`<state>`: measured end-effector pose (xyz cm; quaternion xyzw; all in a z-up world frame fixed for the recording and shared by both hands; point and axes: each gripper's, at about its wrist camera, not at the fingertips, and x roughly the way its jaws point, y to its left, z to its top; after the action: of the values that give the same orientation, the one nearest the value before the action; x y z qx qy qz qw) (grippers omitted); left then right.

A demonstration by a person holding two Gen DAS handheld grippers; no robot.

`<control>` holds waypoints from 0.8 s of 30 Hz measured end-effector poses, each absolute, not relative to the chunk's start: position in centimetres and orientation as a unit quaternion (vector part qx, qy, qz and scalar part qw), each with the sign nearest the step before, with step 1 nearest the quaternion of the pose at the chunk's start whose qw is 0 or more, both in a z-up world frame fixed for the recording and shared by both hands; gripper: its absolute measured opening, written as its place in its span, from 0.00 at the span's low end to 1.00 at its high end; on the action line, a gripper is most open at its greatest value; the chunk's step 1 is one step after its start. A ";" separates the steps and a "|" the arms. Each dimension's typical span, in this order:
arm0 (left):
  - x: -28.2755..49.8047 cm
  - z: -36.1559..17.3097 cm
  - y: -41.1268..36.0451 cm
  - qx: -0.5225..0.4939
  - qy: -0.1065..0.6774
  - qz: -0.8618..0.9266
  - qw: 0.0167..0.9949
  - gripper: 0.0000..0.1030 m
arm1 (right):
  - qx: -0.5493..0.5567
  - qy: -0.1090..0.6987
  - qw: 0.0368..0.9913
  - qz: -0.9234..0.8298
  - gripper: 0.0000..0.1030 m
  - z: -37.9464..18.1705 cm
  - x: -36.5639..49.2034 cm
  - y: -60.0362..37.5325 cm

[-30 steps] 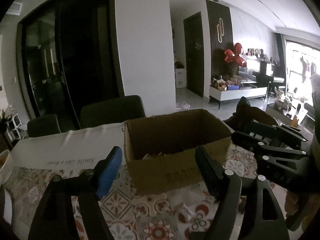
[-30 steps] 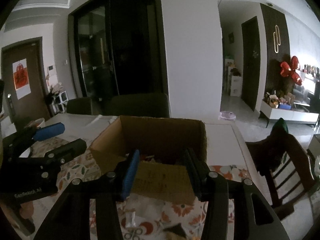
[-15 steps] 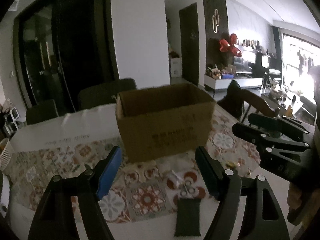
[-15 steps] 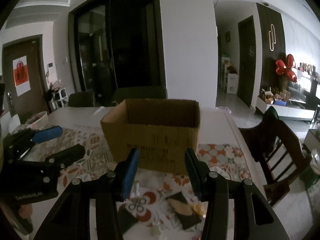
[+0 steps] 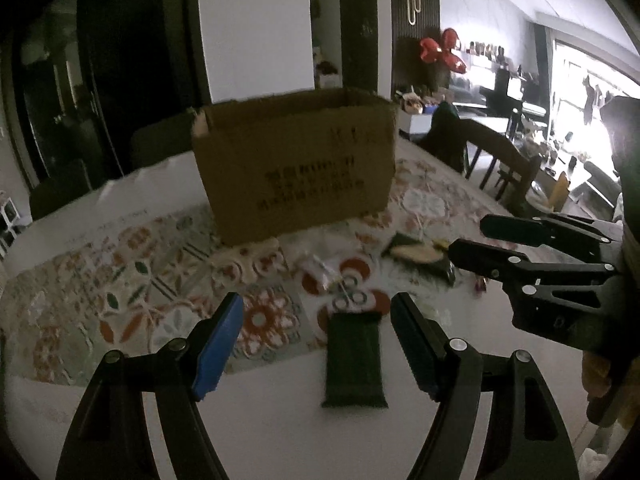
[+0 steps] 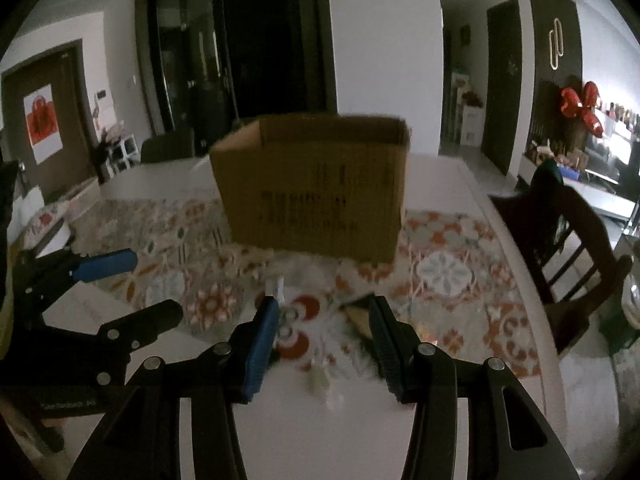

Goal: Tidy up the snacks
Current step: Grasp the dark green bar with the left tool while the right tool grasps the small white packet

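Note:
An open cardboard box [image 5: 296, 168] [image 6: 316, 188] stands on the patterned mat. In front of it several snacks lie loose. A dark green packet [image 5: 354, 360] rests flat on the table below my left gripper [image 5: 316, 344], which is open, its jaws wide and empty. A dark packet with a tan picture [image 5: 420, 254] [image 6: 358, 312] lies to the right, near my right gripper [image 5: 468, 240]. In the right wrist view my right gripper [image 6: 324, 340] is open and empty above a small pale wrapped snack [image 6: 320, 380]. My left gripper [image 6: 136, 290] shows at the left there.
The patterned mat [image 6: 440, 264] covers the table's middle, with bare white tabletop [image 5: 260, 432] toward me. A wooden chair [image 6: 568, 248] stands at the right edge. Dark chairs [image 5: 160, 140] sit behind the table. A small clear-wrapped snack [image 5: 320, 272] lies between box and packet.
Both grippers have sunk and drawn back from the box, tilting further down. The box looks farther off and the loose snacks in front of it have come into view. Jaws unchanged.

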<state>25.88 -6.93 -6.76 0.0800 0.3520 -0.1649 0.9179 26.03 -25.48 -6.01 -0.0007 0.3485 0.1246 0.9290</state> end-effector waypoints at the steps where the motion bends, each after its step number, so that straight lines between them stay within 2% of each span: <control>1: 25.8 -7.2 -7.0 0.077 0.359 -0.168 0.915 0.73 | 0.000 0.355 0.926 0.126 0.47 -6.4 25.9 -25.5; 21: 27.9 -14.1 -8.2 0.051 0.460 -0.188 0.866 0.70 | 0.012 0.447 0.883 0.144 0.45 -13.3 27.1 -25.3; 24: 28.3 -14.4 -8.4 0.050 0.464 -0.190 0.864 0.69 | 0.009 0.453 0.879 0.148 0.38 -13.8 27.4 -25.1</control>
<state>28.25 -8.37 -14.40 0.0501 0.4639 -0.1903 0.8638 27.41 -25.10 -13.83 0.0094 0.4533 0.1478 0.8790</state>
